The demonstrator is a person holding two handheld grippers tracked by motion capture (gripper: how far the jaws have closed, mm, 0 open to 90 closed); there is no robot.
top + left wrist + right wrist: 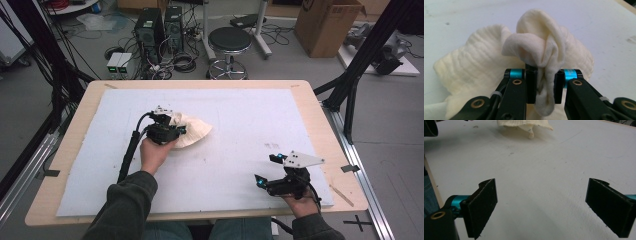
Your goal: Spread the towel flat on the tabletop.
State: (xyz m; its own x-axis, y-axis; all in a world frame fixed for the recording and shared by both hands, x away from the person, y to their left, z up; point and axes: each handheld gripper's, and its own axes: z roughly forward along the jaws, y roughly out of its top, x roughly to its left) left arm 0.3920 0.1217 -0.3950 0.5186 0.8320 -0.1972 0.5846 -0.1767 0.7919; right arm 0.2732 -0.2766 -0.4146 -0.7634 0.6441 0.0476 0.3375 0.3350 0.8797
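White padded surface: cream cloth pinched by left gripper.
Jaws clamp one bunched fold; lift slowly, keeping grip. Right gripper jaws wide, empty.

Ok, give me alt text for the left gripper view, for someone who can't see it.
The left tool pinches a bunched fold of a cream cloth between its two black jaws. The rest of the cloth lies crumpled behind on a white table cover.
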